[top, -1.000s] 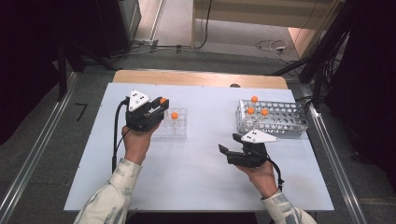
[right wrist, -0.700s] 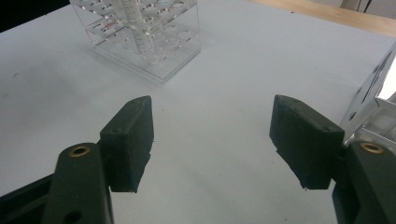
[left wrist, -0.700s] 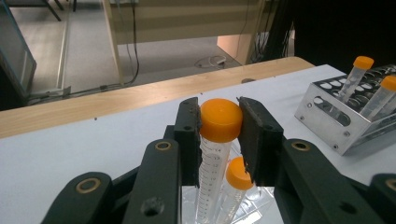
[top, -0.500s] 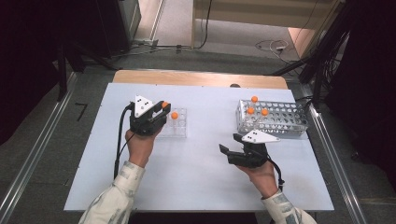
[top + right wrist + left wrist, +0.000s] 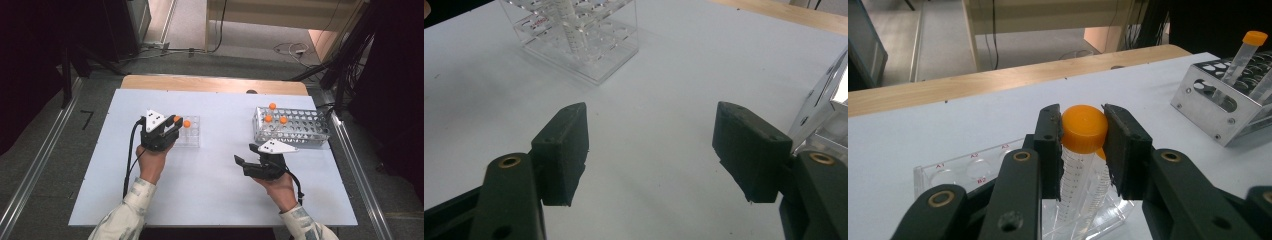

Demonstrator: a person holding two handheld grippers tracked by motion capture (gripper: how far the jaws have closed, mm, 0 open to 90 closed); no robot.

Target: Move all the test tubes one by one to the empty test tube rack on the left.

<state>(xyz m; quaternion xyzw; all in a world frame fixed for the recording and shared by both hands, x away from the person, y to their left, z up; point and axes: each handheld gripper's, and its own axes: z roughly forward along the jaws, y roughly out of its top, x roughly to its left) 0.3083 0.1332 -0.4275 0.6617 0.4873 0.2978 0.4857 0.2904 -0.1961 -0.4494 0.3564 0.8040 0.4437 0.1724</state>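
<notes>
Tube (image 5: pixel 1079 150) with orange cap, upright, clamped at the cap between the jaws of the left hand-held gripper (image 5: pixel 172 126), standing in the clear rack (image 5: pixel 191 137) toward the left edge of the worktop (image 5: pixel 215 200). Second orange-capped tube (image 5: pixel 187 123) just beside it in the same rack, partly hidden behind the held one in the left gripper view. Printed labels A1, A2, A3, B2 along the rack's empty wells.

Right hand-held gripper (image 5: pixel 651 150) with jaws wide apart, holding nothing, low over bare surface near the front right, well apart from both racks; clear rack seen ahead of it in its own view.

Metal rack (image 5: pixel 292 127) near the right edge, three orange-capped tubes (image 5: pixel 272 106) at its left end, one leaning. Nothing between the grippers but open surface; a cable (image 5: pixel 129 160) trailing from the left gripper along the forearm.

Pale blue-white sheet over a wooden top, wood strip showing along the far edge. Grey floor around, metal rails at both sides, loose cables on the floor beyond the far edge, dark equipment at the back corners.

Compared with a second ago: left gripper shifted a little toward the far edge, closer over the clear rack; right gripper where it was, jaws unchanged.
</notes>
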